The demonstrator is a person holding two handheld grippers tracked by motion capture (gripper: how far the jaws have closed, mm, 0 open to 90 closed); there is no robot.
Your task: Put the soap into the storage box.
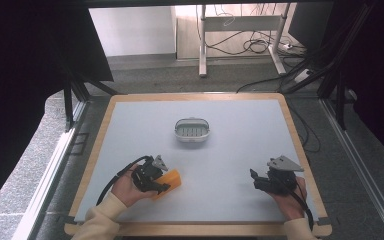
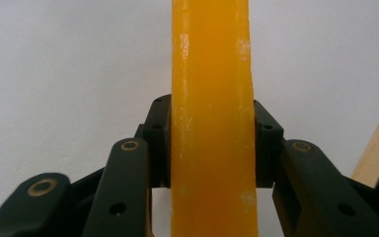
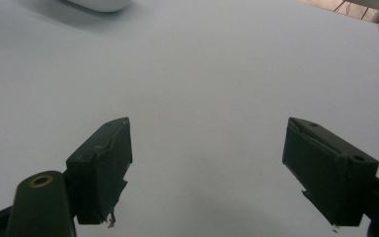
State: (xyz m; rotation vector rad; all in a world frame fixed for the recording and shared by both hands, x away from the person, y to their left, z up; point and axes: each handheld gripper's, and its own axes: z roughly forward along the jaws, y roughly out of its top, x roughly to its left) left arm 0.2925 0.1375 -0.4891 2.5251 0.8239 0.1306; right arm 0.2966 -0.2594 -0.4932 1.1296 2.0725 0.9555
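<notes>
The orange bar [image 1: 169, 182] lies at the near left of the grey mat [image 1: 230, 145], well short of the dish [image 1: 193, 130] that sits by itself near the mat's middle. In the left gripper view the bar [image 2: 212, 123] runs straight up the centre between the two black jaws, whose pads press on its two long sides, so the left gripper [image 1: 161, 181] is pinching the bar. Its surface is waxy and slightly scuffed, with pale marks along the edges; it may be a bar of soap, though nothing here settles that. Whether it rests on the mat or is lifted just off it is hard to tell from above.

The left hand [image 1: 126, 189] holds that gripper low over the mat, and a black cable loops from it back toward the sleeve.

The right gripper [image 1: 256, 180] is well apart from the bar, at the near right of the mat, in the right hand [image 1: 290, 196]. In the right gripper view its jaws stand spread wide with bare mat [image 3: 202, 74] between them and nothing held. The pale edge of the dish [image 3: 98, 5] shows at the top left of that view.

The mat lies on a wooden board [image 1: 97, 145] whose rim shows all round it.
</notes>
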